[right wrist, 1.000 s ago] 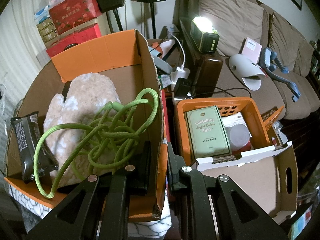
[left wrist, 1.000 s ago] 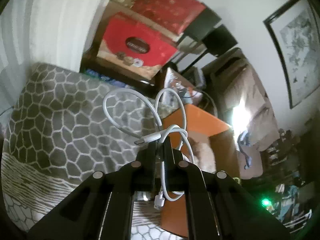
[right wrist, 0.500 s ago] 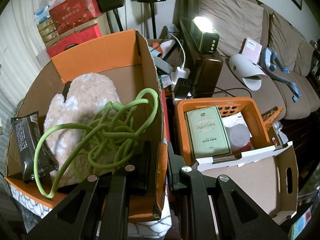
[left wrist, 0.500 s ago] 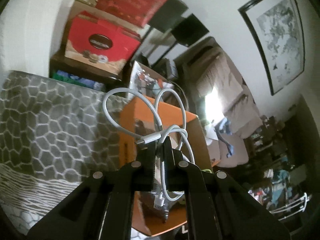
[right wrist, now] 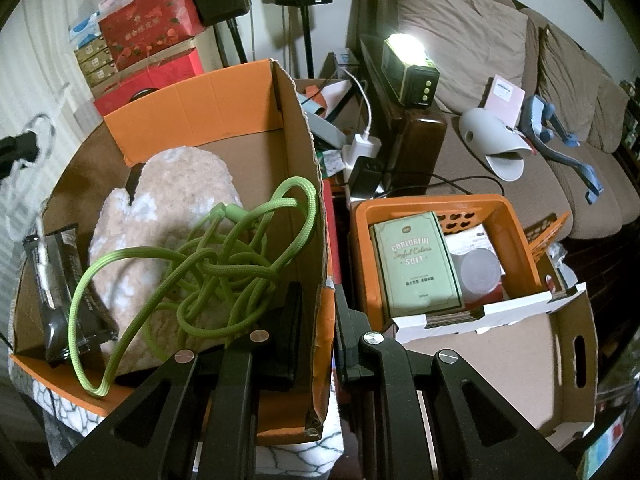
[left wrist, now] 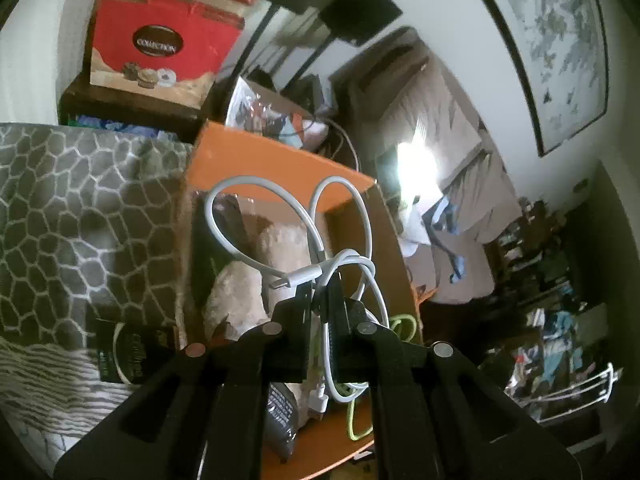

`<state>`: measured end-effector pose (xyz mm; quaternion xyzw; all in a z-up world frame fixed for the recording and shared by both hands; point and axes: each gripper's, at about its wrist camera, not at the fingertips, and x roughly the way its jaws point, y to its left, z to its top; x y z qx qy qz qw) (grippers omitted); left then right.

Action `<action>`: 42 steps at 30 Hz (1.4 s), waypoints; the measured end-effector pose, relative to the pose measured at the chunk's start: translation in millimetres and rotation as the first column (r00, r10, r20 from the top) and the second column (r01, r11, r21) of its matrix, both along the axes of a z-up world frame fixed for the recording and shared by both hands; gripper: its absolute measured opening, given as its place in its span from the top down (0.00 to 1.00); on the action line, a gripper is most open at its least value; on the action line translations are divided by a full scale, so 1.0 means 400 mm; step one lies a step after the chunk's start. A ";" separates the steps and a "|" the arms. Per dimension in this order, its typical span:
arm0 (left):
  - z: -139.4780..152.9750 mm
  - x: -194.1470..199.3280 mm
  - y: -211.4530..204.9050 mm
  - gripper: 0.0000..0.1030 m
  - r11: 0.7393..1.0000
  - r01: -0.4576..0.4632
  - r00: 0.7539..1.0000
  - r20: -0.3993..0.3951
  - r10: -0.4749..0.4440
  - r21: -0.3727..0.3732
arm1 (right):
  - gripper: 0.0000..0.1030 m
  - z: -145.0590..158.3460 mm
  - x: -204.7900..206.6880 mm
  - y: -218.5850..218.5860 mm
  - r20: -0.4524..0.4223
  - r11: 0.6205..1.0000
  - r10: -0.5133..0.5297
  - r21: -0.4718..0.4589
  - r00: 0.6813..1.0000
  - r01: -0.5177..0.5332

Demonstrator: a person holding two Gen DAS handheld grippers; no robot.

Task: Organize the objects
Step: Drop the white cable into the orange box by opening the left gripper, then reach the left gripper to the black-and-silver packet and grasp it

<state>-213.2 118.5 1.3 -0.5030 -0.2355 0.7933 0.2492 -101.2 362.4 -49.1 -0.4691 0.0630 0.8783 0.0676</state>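
ITEM: white USB cable (left wrist: pixel 340 248), loose coil w/ loops sticking up.
LOC: clamped in left tool (left wrist: pixel 319 300), jaws together on the bundle; carried above the orange cardboard box (right wrist: pixel 224 100). Plug end dangles below the jaws.

RIGHT TOOL (right wrist: pixel 316 320): pinched onto the box's right side wall, one finger inside, one outside. Prob. steadying it.

BOX CONTENTS: fuzzy beige mitt (right wrist: pixel 168 200), tangled green cord (right wrist: pixel 208 264), dark snack wrapper (right wrist: pixel 60 280) along left wall.

NEARBY: orange basket (right wrist: pixel 516 220) w/ green carton (right wrist: pixel 420 264), to the right of the box; dark packet (left wrist: pixel 128 344) on patterned blanket (left wrist: pixel 80 200) beside the box.

RISKS (judgement):
- Grip catches only a few strands; loops could slide out before release and drop outside the box, onto the blanket.
- Let go over the green cord, the cable may snag in the tangle, harder to sort later.
- Dangling plug could hook the box rim on the way in.
- Side wall is torn near the right tool; a hard pull may rip it or tip the box.
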 end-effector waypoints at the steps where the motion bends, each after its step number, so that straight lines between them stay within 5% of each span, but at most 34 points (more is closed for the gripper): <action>1: -0.009 -0.001 0.012 0.94 1.000 0.011 1.000 0.005 -0.010 -0.011 | 0.87 0.000 0.000 0.000 0.000 1.000 0.000 0.000 1.000 0.000; 11: -0.046 0.007 0.057 0.91 0.993 0.069 0.998 0.017 -0.067 -0.097 | 0.87 0.000 0.000 0.000 0.000 1.000 -0.001 0.001 1.000 0.001; 13: -0.048 0.012 0.065 0.62 0.989 0.084 0.996 0.019 -0.083 -0.124 | 0.87 0.000 0.000 0.000 0.000 1.000 -0.001 0.000 1.000 0.001; 16: -0.036 0.025 0.065 0.45 0.984 0.080 0.996 -0.019 -0.084 -0.158 | 0.87 0.000 0.000 0.000 0.000 1.000 -0.001 0.000 1.000 0.001; 29: 0.050 0.067 -0.049 0.40 0.946 -0.011 0.983 -0.177 -0.049 -0.323 | 0.87 -0.002 0.000 -0.001 -0.001 1.000 -0.001 0.001 1.000 0.001; 42: -0.008 0.068 -0.218 0.40 0.911 -0.059 0.989 -0.150 -0.003 -0.407 | 0.87 -0.004 -0.003 -0.005 0.000 1.000 -0.002 0.003 1.000 0.002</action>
